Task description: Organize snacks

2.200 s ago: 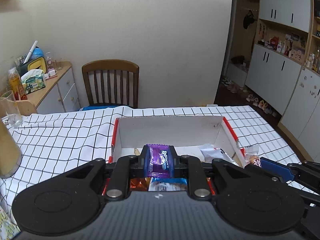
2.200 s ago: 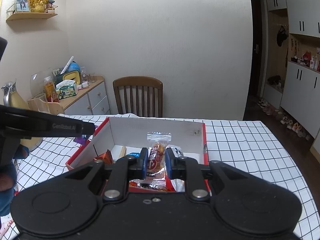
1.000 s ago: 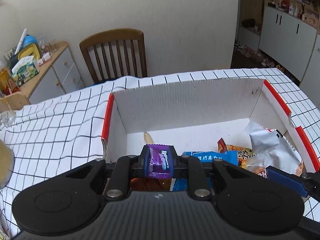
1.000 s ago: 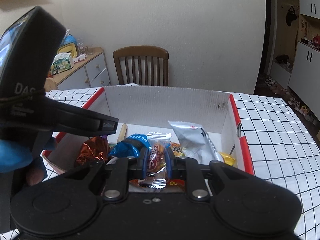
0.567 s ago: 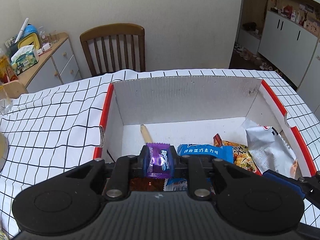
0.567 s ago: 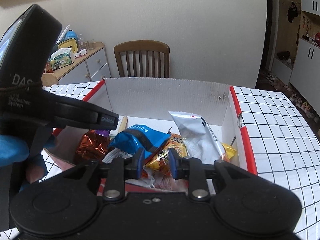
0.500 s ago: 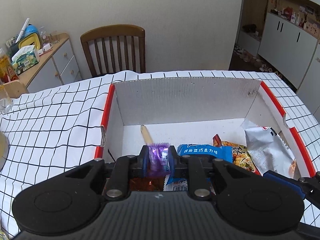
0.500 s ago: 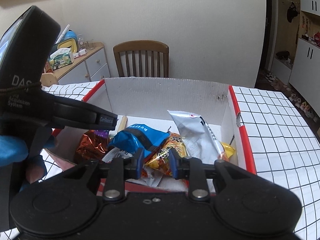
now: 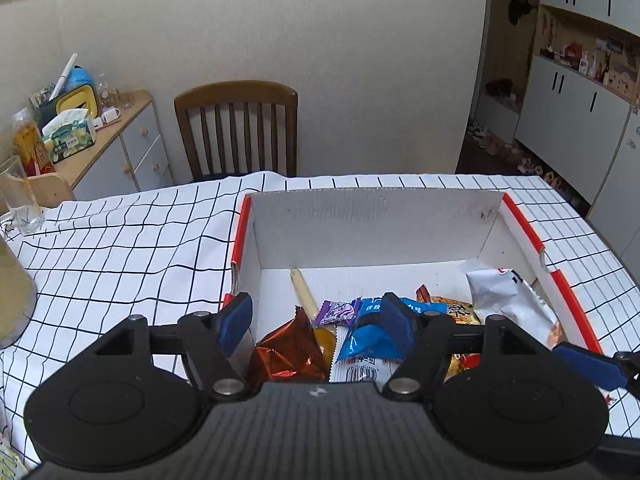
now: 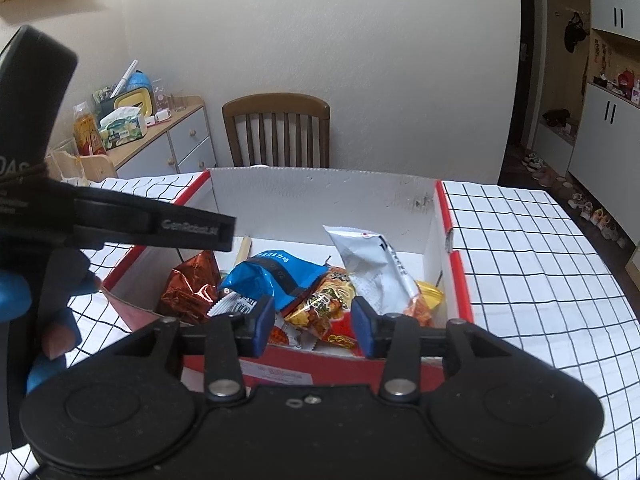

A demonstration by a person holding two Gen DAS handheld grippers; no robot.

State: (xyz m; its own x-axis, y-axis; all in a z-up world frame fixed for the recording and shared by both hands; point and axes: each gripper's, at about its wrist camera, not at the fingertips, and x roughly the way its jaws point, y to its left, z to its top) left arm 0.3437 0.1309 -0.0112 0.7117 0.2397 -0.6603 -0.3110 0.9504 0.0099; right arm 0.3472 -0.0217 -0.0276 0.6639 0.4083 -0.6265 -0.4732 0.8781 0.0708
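Note:
A white cardboard box with red rims (image 9: 376, 220) (image 10: 320, 200) stands on the checked tablecloth and holds several snacks. In the left wrist view a purple candy (image 9: 338, 312) lies among a copper foil bag (image 9: 286, 350), a blue packet (image 9: 372, 340) and a silver bag (image 9: 506, 304). My left gripper (image 9: 316, 322) is open and empty above the box's near left part. My right gripper (image 10: 314, 326) is open and empty over the near rim, above an orange snack bag (image 10: 324, 304). The blue packet (image 10: 272, 276) and silver bag (image 10: 372, 268) show there too.
A wooden chair (image 9: 236, 128) stands behind the table. A sideboard (image 9: 100, 140) with bottles and tissues is at the left. A drinking glass (image 9: 18, 200) stands on the cloth at far left. A wooden stick (image 9: 302, 290) lies in the box. White cupboards (image 9: 580, 108) line the right.
Both grippers have opened. The purple candy dropped from the left gripper into the box, and the snack bar left the right gripper. Both grippers have pulled back a little.

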